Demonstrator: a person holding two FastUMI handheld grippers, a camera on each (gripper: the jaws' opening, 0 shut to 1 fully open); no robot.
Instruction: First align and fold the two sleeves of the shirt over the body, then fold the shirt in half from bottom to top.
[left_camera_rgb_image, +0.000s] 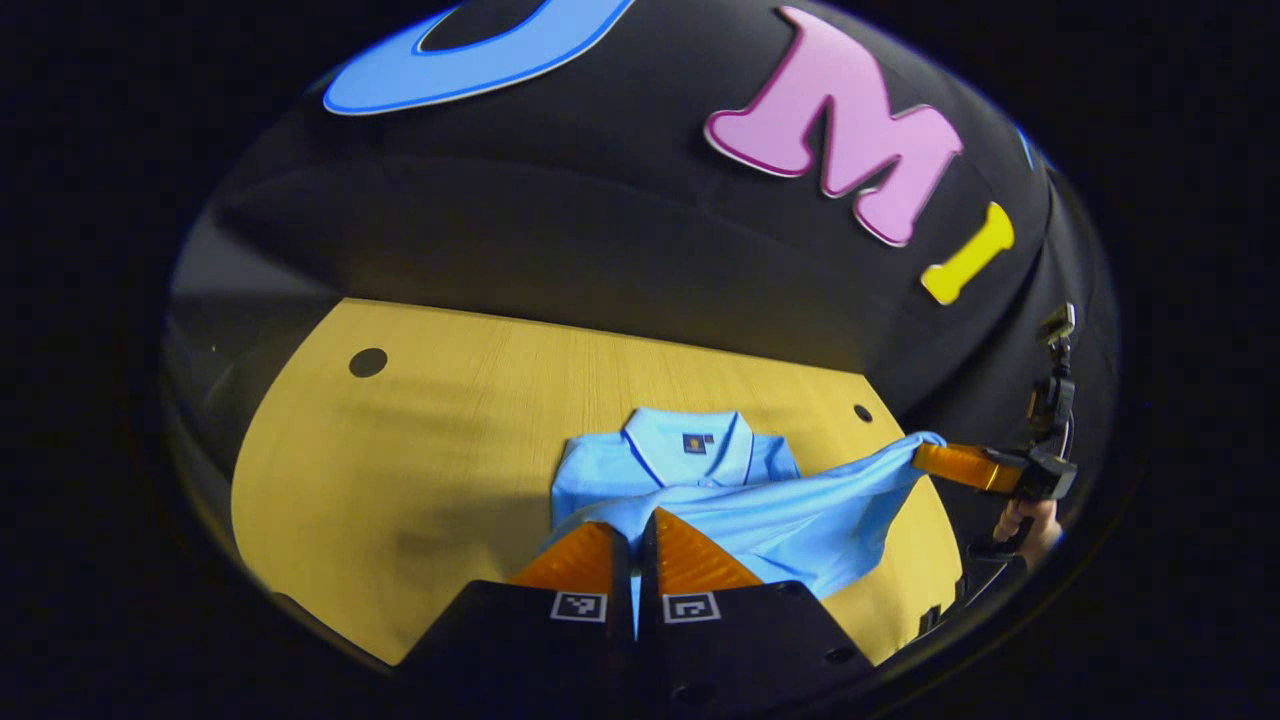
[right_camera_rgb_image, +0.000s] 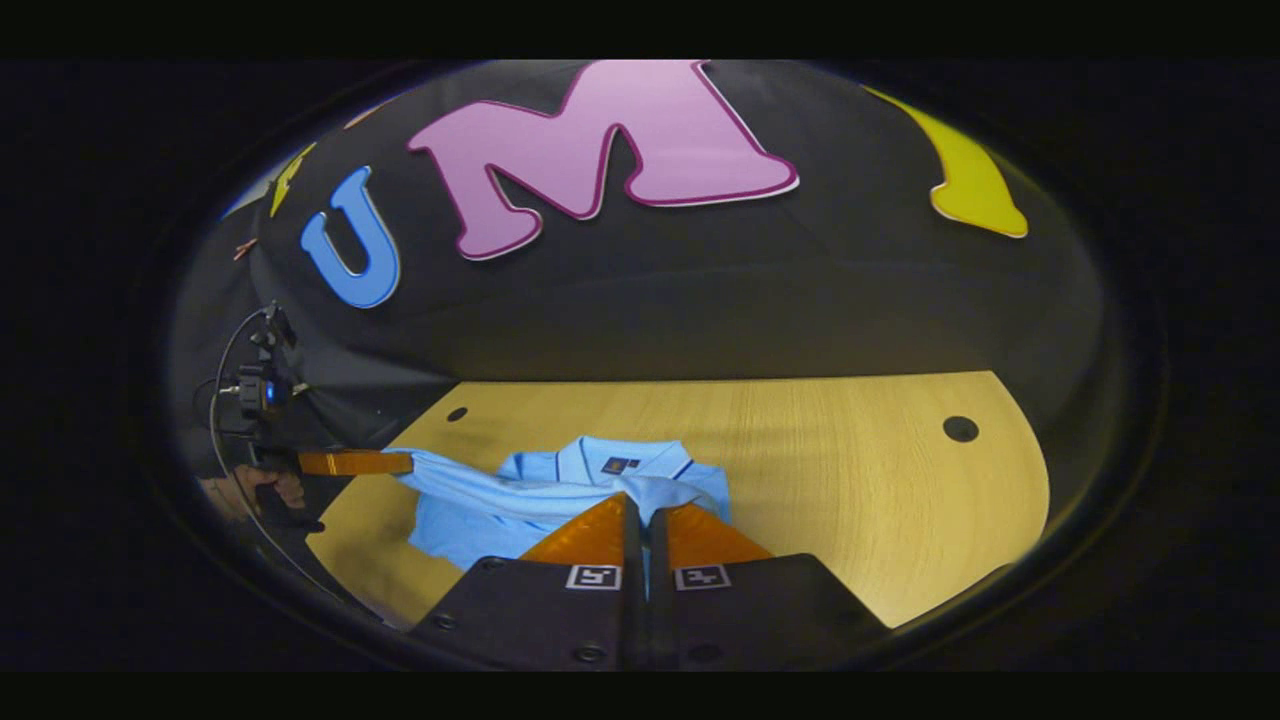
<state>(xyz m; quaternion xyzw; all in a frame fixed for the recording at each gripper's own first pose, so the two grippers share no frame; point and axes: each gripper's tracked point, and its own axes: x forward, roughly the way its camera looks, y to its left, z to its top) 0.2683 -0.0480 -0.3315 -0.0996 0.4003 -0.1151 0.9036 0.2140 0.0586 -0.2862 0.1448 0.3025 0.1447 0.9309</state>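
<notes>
Left claw (left_camera_rgb_image: 634, 545) sits at the bottom of the left gripper view with its two fingers pressed close together, a thin strip of light blue fabric pinched in the narrow slit between them. That fabric belongs to the shirt (left_camera_rgb_image: 720, 500), a light blue polo lying on the wooden desk (left_camera_rgb_image: 420, 440). Its lower edge is lifted off the desk and stretched between the two claws, while the collar (left_camera_rgb_image: 690, 440) end lies flat farther back, with a small dark label inside the neck. Off to the right of that view, the right claw (left_camera_rgb_image: 925, 455) pinches the other corner of the lifted edge, and a hand (left_camera_rgb_image: 1025, 525) grips its handle just behind.

Right claw (right_camera_rgb_image: 636, 535) shows the same in the right gripper view: fingers drawn together on a fold of the shirt (right_camera_rgb_image: 520, 505), with the collar (right_camera_rgb_image: 625, 460) beyond it. To the left, the left claw (right_camera_rgb_image: 400, 462) holds the far corner of the fabric taut, with a hand (right_camera_rgb_image: 270, 490) on its grip. Beyond the shirt the desk (right_camera_rgb_image: 850, 480) runs on to two small round holes (right_camera_rgb_image: 960, 429) near its back edge, and the black cloth wall stands behind it.
</notes>
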